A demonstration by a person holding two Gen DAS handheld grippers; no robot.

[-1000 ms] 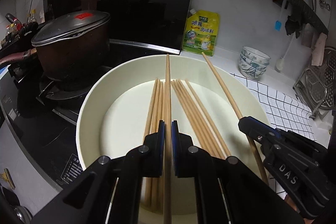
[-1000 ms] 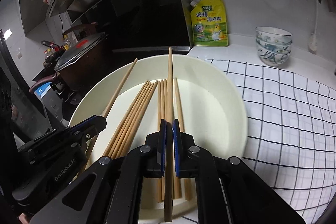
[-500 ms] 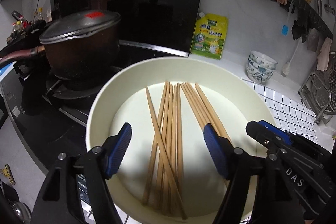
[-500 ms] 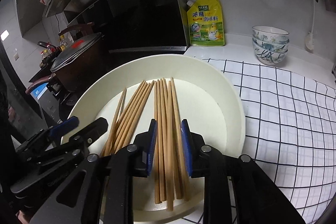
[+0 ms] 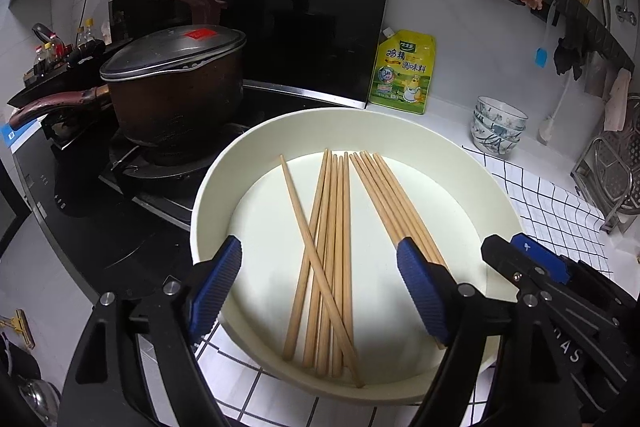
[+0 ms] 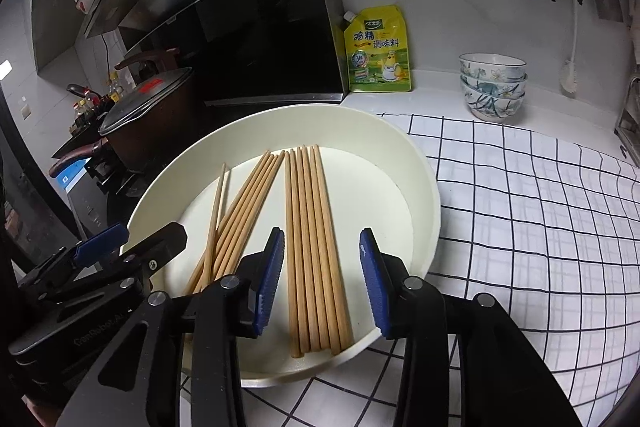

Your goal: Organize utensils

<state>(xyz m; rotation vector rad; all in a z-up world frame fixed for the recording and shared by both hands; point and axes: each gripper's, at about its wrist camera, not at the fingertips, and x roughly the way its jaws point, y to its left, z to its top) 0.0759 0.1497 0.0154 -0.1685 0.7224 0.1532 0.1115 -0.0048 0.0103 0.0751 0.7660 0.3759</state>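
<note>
Sitting on a white cloth with a black grid, the round cream-white shallow basin has its raised rim close to the black gas stove at nine o'clock, while the cloth lies open from one to four o'clock in the right wrist view. Inside the basin lie the light wooden chopsticks in two bundles: one neat and parallel, the other looser, with a single stick crossing it diagonally. The left gripper hovers over the basin's near rim at six o'clock, its blue-padded fingers spread wide and holding nothing. The right gripper hangs beside it, fingers parted to either side of the neat bundle and gripping nothing; whether the pads touch the sticks cannot be told. A dark brown lidded pot stands on the stove at ten o'clock. A yellow seasoning pouch leans on the wall at twelve, and stacked floral ceramic bowls sit at two o'clock, well apart from the basin.
</note>
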